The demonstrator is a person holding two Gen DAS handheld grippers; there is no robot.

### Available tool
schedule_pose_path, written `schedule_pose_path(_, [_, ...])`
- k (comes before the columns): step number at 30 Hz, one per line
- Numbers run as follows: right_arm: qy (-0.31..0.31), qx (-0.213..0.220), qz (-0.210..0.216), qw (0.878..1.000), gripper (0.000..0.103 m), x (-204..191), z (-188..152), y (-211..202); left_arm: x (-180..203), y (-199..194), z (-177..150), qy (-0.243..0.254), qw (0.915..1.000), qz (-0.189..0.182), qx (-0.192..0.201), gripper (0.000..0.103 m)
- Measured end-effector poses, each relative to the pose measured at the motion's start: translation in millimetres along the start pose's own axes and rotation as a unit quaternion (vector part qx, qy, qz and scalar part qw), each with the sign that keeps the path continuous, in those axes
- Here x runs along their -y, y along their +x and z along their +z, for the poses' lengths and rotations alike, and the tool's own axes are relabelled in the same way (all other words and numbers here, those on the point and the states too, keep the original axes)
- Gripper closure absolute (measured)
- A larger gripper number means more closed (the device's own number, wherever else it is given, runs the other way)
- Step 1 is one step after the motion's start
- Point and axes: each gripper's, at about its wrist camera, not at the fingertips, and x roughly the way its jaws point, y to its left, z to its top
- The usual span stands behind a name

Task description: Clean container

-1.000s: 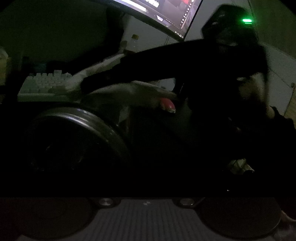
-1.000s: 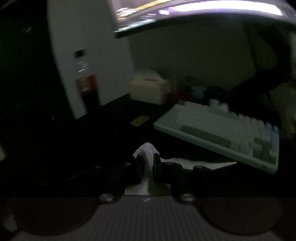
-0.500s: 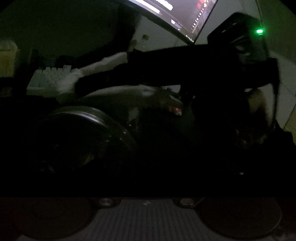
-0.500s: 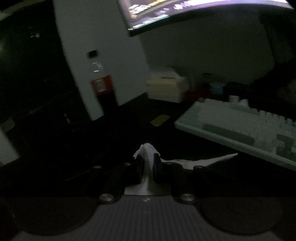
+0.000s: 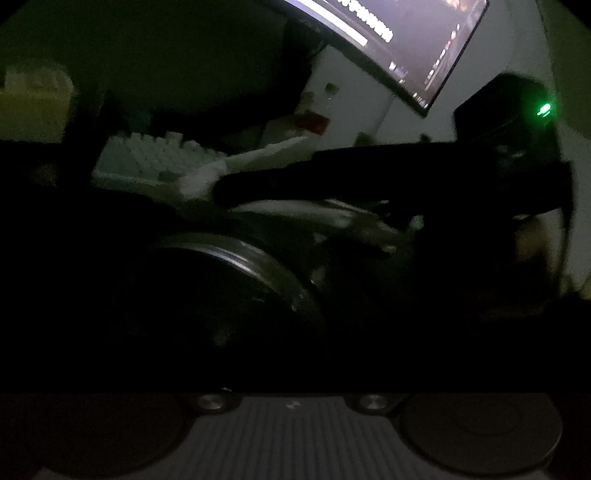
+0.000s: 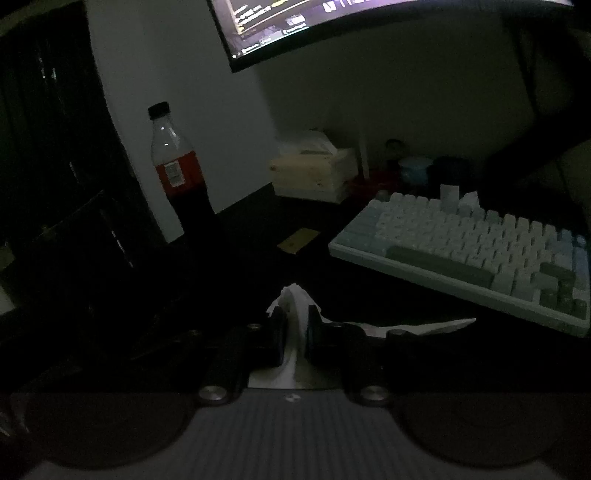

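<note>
Progress appears early: the dark round container [image 5: 236, 280] is seen low and near on the tabletop, unwiped as far as can be judged. A white tissue [image 6: 295, 306] is clamped by the right hand-held gripper [image 6: 295, 332]. The left hand-held gripper's jaws are closing; their contents cannot be told.

Honestly nothing here is readable. The monitor [image 6: 369, 26] has rows of bright text and a taskbar strip along its lower edge, but it's all smeared — no word comes through. The cola bottle [image 6: 177, 173] has a red label with a small white panel on it, print too tiny to make out. Keyboard [image 6: 476, 251] legends — can't read those either.
</note>
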Motion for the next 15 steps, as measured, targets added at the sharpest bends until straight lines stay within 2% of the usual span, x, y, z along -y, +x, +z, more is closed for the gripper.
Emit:
schedule_pose_path(1, [0.001,0.0,0.001,1.0,0.09,0,0,-2,0,2,1,0.002,1.0,0.002,-0.004,0.035])
schedule_pose_path(2, [0.0,0.0,0.0,1.0,0.09,-1,-1,-4,-4,10,7,0.001,0.9999,-0.004,-0.01,0.05])
schedule_pose_path(3, [-0.001,0.001,-0.001,1.0,0.091,-1,-1,-5,-7,17,12,0.0,0.9998,-0.009,-0.015,0.059])
schedule_pose_path(4, [-0.002,0.003,-0.002,1.0,0.093,-1,-2,-7,-11,23,17,-0.006,0.9996,-0.022,-0.017,0.072])
schedule_pose_path(5, [-0.002,0.005,-0.003,1.0,0.093,-2,-3,-9,-14,28,20,-0.014,0.999,-0.04,-0.017,0.08])
schedule_pose_path(7, [-0.002,0.012,-0.003,1.0,0.094,-3,-5,-14,-11,35,25,0.005,0.9989,-0.046,-0.004,0.089])
schedule_pose_path(9, [0.002,0.019,0.002,1.0,0.094,-2,-7,-19,-10,41,31,0.029,0.9981,-0.055,0.007,0.094])
schedule_pose_path(12, [0.013,0.032,0.005,0.999,0.094,1,-10,-30,-14,49,40,0.037,0.9931,-0.11,0.014,0.097])
schedule_pose_path(15, [0.026,0.046,0.006,0.999,0.094,3,-15,-46,-13,56,46,0.057,0.9833,-0.172,0.017,0.098])
